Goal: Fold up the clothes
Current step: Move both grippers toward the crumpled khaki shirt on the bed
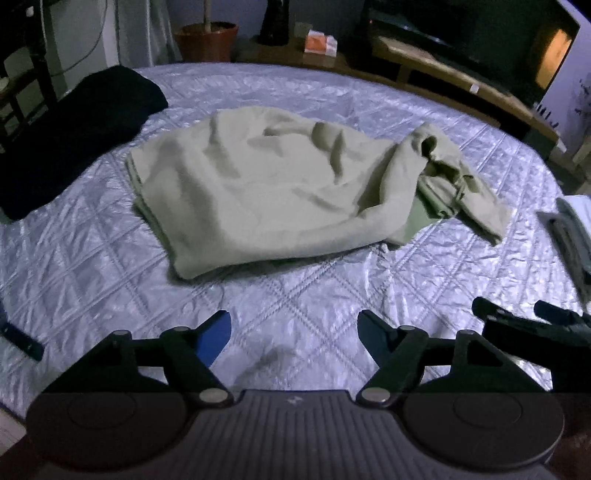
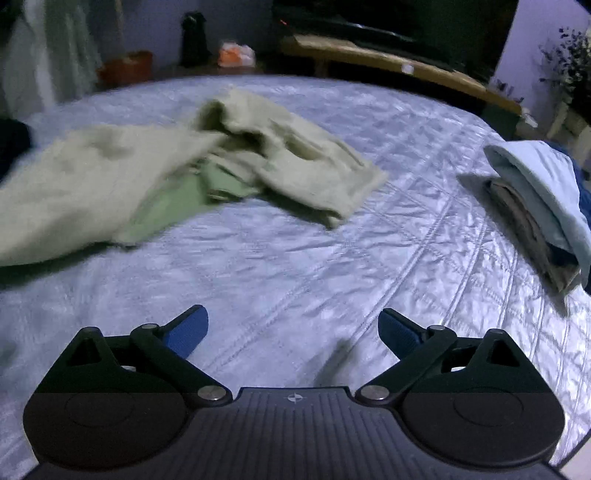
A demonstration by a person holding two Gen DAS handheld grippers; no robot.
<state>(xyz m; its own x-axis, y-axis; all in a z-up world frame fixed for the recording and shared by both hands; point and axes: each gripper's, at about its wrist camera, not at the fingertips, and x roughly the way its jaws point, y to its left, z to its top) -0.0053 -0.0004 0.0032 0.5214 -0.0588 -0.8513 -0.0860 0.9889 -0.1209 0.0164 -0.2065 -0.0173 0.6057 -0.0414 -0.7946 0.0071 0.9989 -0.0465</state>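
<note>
A pale beige-green garment [image 1: 280,184] lies loosely crumpled on the quilted bedspread [image 1: 295,302], its bunched sleeve end to the right. The right wrist view shows the same garment [image 2: 110,184] at the left and middle, with a greener inner layer showing. My left gripper [image 1: 293,332] hangs open above bare quilt, short of the garment's near edge, nothing between its blue pads. My right gripper [image 2: 293,332] is likewise open over bare quilt, well short of the garment. The right gripper's black tip [image 1: 532,325] shows at the right of the left wrist view.
A dark garment [image 1: 74,129] lies at the bed's far left. A stack of folded clothes [image 2: 543,206] sits at the right edge of the bed. Beyond the bed are a plant pot [image 1: 207,40], a wooden bench [image 1: 461,77] and a dark screen [image 1: 480,33].
</note>
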